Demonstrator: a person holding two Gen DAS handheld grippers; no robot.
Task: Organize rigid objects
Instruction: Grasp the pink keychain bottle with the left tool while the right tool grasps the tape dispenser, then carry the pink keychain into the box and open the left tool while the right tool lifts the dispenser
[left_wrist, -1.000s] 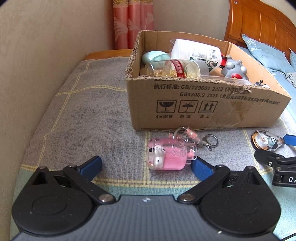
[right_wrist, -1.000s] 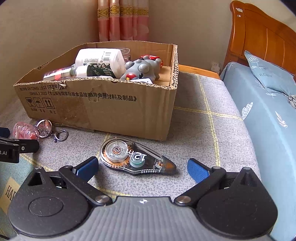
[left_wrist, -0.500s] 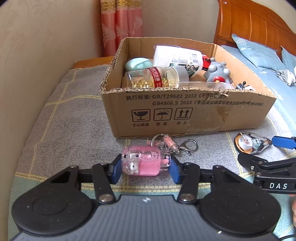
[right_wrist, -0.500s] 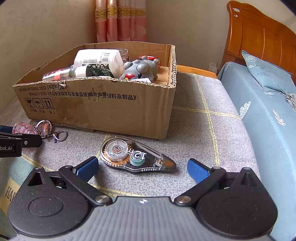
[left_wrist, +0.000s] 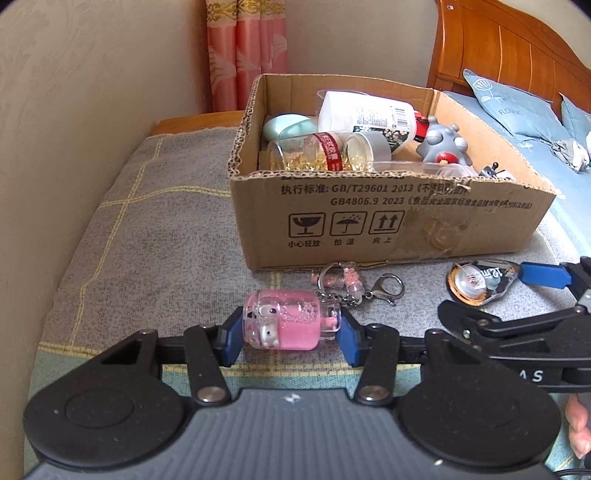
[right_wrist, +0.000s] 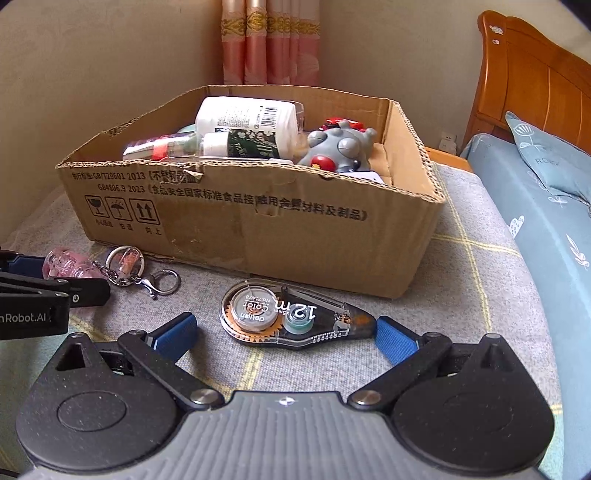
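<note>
1. On the grey checked blanket (right_wrist: 480, 280), against the wall, sits an open cardboard box (left_wrist: 388, 221) holding a white bottle (left_wrist: 365, 114), a capsule jar (left_wrist: 325, 151), a mint case (left_wrist: 284, 125) and a grey toy (left_wrist: 443, 146).
2. In front of the box, the left gripper (left_wrist: 291, 334) has its jaws drawn in close, both blue pads pressed on the ends of the pink charm (left_wrist: 284, 325), which lies on its side between them.
3. The charm's ring and clasp (left_wrist: 388, 290) trail on the blanket toward the box.
4. To the right, the right gripper (right_wrist: 286, 332) has its jaws spread wide, one pad on each side of the tape dispenser (right_wrist: 291, 317); the right pad is just at the dispenser's tip, the left pad stands clear of it.
5. The dispenser lies flat on the blanket, just in front of the box, apart from the charm.
</note>
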